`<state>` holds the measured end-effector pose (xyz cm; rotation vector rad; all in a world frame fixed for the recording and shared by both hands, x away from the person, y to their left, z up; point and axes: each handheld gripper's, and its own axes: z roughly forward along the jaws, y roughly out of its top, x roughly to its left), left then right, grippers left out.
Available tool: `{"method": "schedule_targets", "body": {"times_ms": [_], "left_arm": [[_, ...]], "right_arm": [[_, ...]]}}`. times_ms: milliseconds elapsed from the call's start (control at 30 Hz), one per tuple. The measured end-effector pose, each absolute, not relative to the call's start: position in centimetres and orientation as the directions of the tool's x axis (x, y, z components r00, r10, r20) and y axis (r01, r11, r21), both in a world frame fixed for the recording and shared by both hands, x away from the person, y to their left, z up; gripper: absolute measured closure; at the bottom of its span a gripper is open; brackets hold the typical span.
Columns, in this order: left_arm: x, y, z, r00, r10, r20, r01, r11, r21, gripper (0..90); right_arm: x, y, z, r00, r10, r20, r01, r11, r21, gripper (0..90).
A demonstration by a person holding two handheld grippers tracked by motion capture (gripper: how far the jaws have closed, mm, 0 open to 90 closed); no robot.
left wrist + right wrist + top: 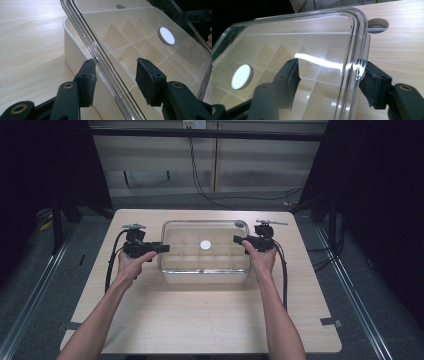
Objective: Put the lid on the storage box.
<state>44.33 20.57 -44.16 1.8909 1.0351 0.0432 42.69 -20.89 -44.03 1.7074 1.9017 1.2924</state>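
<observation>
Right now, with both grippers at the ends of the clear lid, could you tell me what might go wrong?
1. The left gripper and right gripper each straddle an edge of the clear lid with jaws open; if one closes first, the lid could tilt or slip.
2. The lid is glossy and smooth, so the pads may slide on it.
3. The cream divided box beneath could shift on the table if the lid is pushed sideways.

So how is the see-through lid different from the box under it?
The lid is clear plastic, so you can look right through it; the box is solid cream. The lid is thin and flat, while the box is deep and split into little compartments. The lid carries a round white disc; the box walls look plain. Both are rectangles of matching outline, and both sit between the open left gripper and right gripper.
</observation>
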Motion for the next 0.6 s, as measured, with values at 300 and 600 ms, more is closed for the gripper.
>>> {"method": "schedule_targets", "body": {"times_ms": [300,600], "left_arm": [[44.2,20.7,-45.1,0.63,0.662,-0.406,0.662,-0.184,0.726,48.5],[43.6,20.8,-44.6,0.642,0.654,-0.4,0.647,-0.183,0.74,36.7]], "right_arm": [[42.9,-20.9,-45.1,-0.235,0.911,0.339,0.687,-0.091,0.721,32.8],[42.7,-20.9,-45.1,-0.253,0.904,0.346,0.7,-0.076,0.71,29.0]]}}
